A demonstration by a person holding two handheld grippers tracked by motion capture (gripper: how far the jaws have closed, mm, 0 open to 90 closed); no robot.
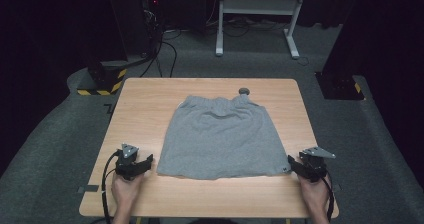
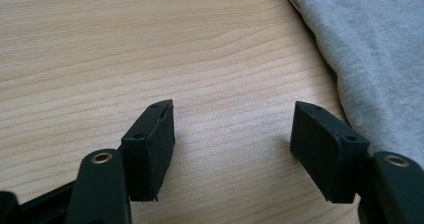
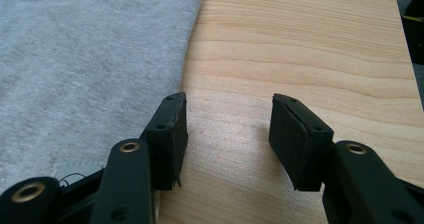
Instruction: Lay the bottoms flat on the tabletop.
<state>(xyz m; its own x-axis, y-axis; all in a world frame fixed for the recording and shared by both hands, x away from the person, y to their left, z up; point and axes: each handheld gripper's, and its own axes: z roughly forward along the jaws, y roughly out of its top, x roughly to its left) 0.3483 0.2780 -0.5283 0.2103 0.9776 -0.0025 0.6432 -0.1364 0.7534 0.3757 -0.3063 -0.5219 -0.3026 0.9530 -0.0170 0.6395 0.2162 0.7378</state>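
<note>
A grey skirt-like garment (image 1: 222, 136) lies flat in the middle of the wooden table (image 1: 150, 91), waistband at the far side. My left gripper (image 1: 148, 162) rests on the table just off the garment's near left corner, open with bare wood between its jaws. In the left gripper view the grey cloth (image 2: 375, 49) runs along the right, beside the right jaw. My right gripper (image 1: 291, 164) sits at the near right corner, open. In the right gripper view the cloth (image 3: 90, 59) lies to the left, its edge by the left jaw, and a small white label (image 3: 75, 172) shows there.
A small dark round object (image 1: 244, 90) sits on the table just beyond the waistband. A white desk frame (image 1: 257, 14) and cables stand on the grey floor behind. Black stands with yellow-striped bases (image 1: 102, 81) flank the table's far corners.
</note>
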